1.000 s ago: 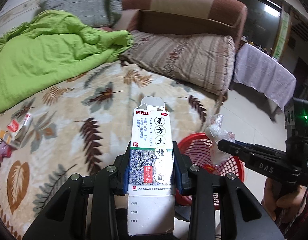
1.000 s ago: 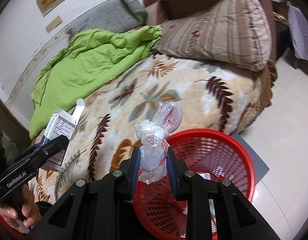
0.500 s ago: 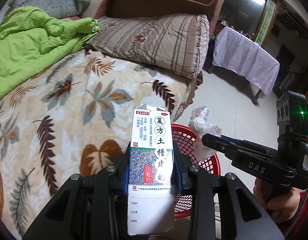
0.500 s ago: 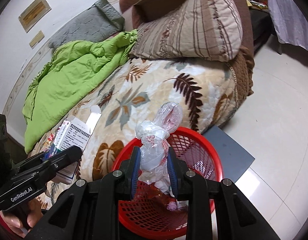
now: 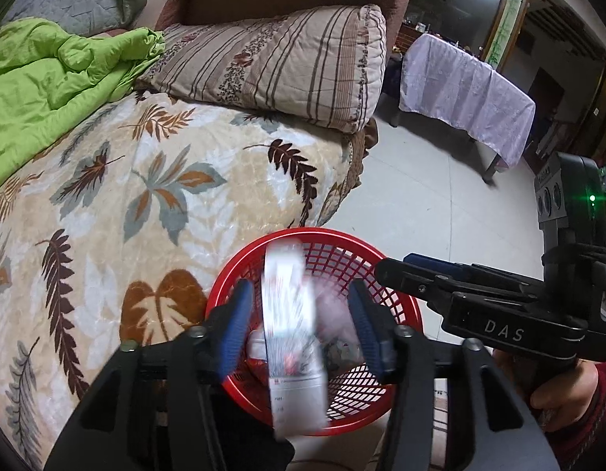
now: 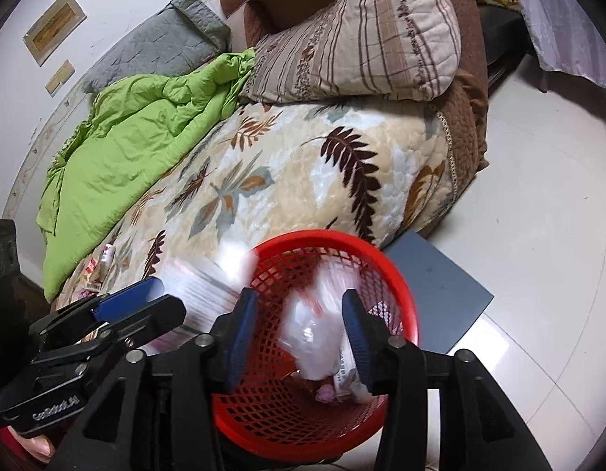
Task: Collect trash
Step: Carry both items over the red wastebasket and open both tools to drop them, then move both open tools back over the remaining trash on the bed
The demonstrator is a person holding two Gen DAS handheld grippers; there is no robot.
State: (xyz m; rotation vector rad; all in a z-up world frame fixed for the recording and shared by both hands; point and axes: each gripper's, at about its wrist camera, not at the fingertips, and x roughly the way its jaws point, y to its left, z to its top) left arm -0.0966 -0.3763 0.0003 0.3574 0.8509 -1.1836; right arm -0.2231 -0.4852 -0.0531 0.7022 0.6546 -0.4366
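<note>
Both grippers sit over the red mesh basket (image 5: pixel 405 314), which stands on the pale tiled floor (image 5: pixel 420 180) against the edge of the bed.

Left gripper (image 5: pixel 299 325): jaws have just been opening; blue pads stand apart with clear gaps either side of the carton. The medicine carton (image 5: pixel 291 314) is between them but not pressed, motion-blurred, upright, its lower end over the basket's inside. It reads as a tall white box with red and dark print, text unreadable in the blur. From the right wrist view the same carton (image 6: pixel 200 286) shows as a white smear at the basket's left rim, beside the left gripper (image 6: pixel 145 298).

Right gripper (image 6: pixel 299 333): jaws likewise have just been opening, pads well clear of the plastic bag (image 6: pixel 314 325). The bag is clear to whitish, crumpled, with a little red marking, blurred, lying between the pads and inside the basket (image 6: pixel 397 274). Other scraps lie at the basket bottom, one pinkish; too blurred to name.

Bed: leaf-pattern blanket (image 6: pixel 303 165) in cream, brown and grey-blue. A green quilt (image 6: pixel 138 137) is bunched at the far side, a striped pillow (image 5: pixel 271 62) at the head. Small wrappers (image 6: pixel 98 267) lie on the blanket near the quilt's lower edge. A grey flat panel (image 6: pixel 440 286) lies on the floor partly under the basket.
</note>
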